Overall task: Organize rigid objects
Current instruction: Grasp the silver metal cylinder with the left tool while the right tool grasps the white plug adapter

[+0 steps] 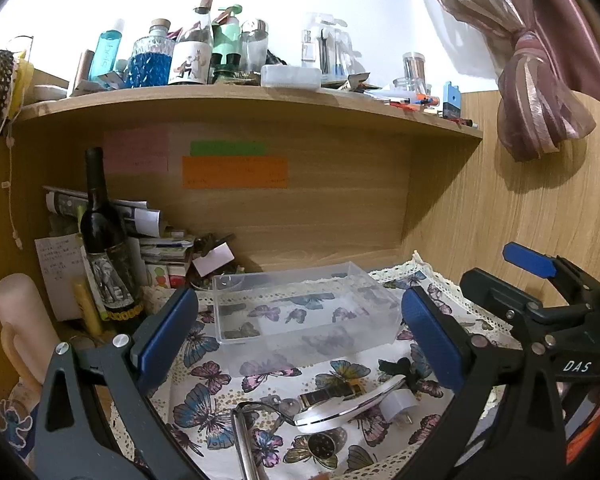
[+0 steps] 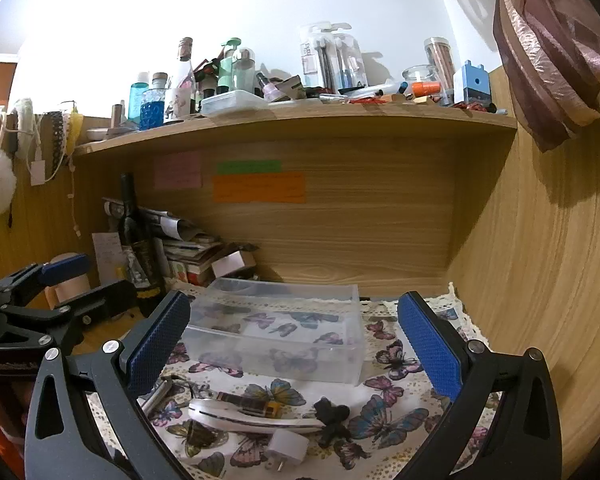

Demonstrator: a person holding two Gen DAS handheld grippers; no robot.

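A clear glossy plastic box (image 1: 300,308) sits on printed cloth (image 1: 204,392) with lace edging; the shelf (image 1: 260,100) is matt wood-grain.

A wooden desk alcove (image 2: 360,220) under a cluttered shelf (image 2: 300,120), white wall (image 2: 260,8) above, pink curtain (image 1: 540,80) right.

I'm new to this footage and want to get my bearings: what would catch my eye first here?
The clear plastic box sits empty in the middle of the butterfly-print cloth, under a wooden shelf crowded with bottles. In front of the box lie small items: a white plug adapter, a black clip and a white oblong object. A dark wine bottle stands to the left, and both the left gripper and right gripper hang open.
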